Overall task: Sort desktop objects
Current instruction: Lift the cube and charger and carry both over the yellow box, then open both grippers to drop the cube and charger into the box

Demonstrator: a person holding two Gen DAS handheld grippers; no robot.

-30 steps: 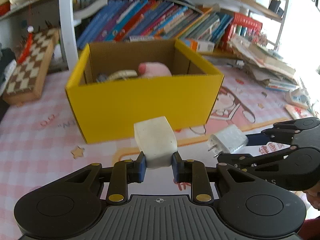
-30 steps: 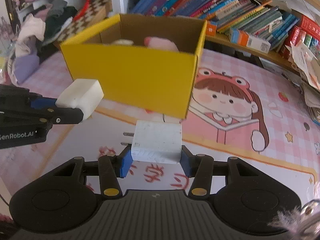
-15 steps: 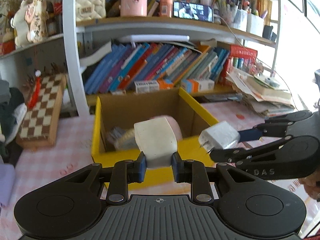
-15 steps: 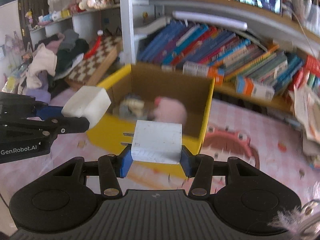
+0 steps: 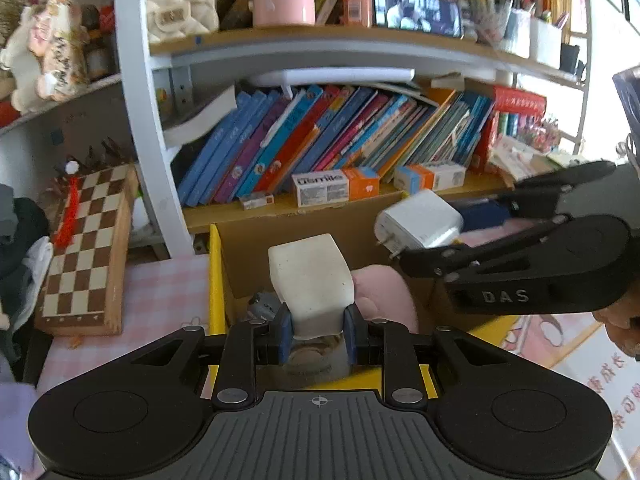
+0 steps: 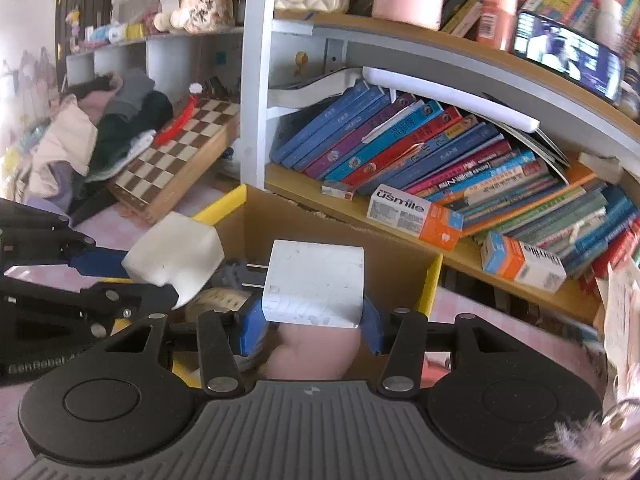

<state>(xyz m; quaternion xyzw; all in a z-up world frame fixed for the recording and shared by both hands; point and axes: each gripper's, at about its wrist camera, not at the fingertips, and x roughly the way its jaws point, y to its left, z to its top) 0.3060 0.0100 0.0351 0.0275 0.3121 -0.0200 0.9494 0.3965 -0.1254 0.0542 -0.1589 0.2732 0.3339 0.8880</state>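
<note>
My left gripper (image 5: 316,334) is shut on a white eraser block (image 5: 310,278), held over the open yellow cardboard box (image 5: 214,280). The same block (image 6: 174,256) shows at the left of the right wrist view. My right gripper (image 6: 310,330) is shut on a white plug charger (image 6: 316,284), also above the box (image 6: 430,280); that charger (image 5: 420,220) appears at the right of the left wrist view. Inside the box lie a pink soft object (image 5: 384,296) and a few small items, partly hidden by the grippers.
Behind the box runs a shelf of leaning books (image 5: 340,140) with small cartons (image 6: 414,216) in front. A wooden chessboard (image 5: 86,248) leans at the left beside piled clothes (image 6: 100,132). A pink patterned mat (image 5: 160,292) covers the desk. Upper shelves hold a bag, bottles and a phone.
Both grippers rose and moved forward with their loads, from in front of the box's yellow wall to above its open top. The box's inside now lies beneath them.
</note>
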